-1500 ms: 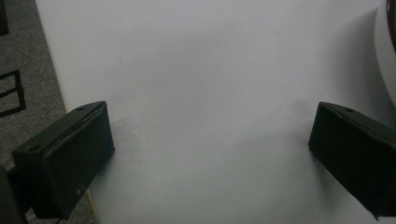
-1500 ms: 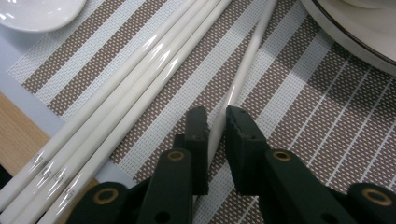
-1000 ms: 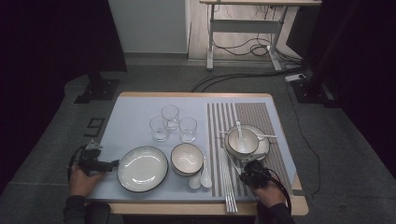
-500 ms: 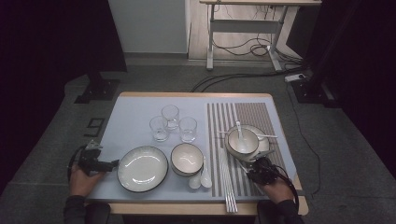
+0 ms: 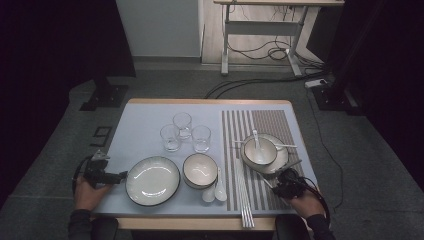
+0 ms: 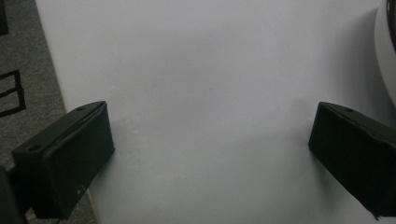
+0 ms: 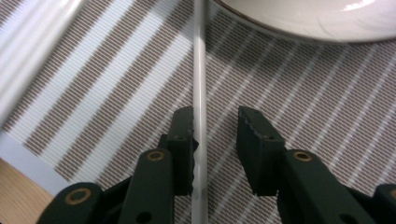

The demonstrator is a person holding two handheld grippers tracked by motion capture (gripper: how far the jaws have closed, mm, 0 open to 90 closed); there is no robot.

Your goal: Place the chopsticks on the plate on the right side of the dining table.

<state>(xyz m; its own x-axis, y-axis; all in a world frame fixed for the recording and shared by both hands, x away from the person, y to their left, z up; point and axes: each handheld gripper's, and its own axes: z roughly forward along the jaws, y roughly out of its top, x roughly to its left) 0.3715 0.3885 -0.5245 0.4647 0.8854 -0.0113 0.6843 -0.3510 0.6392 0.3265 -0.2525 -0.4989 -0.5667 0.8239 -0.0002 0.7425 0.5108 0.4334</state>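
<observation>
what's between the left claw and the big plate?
Nothing: bare table between the left claw and the plate in the high view. The left gripper view shows open jaws over bare tabletop, plate rim at the right edge.

Two black handheld grippers, left and right. Blocky matte fingers on the left; ridged pads, brass-ringed screw holes on the right. Black cables trailing. Dark sleeves at both wrists.
</observation>
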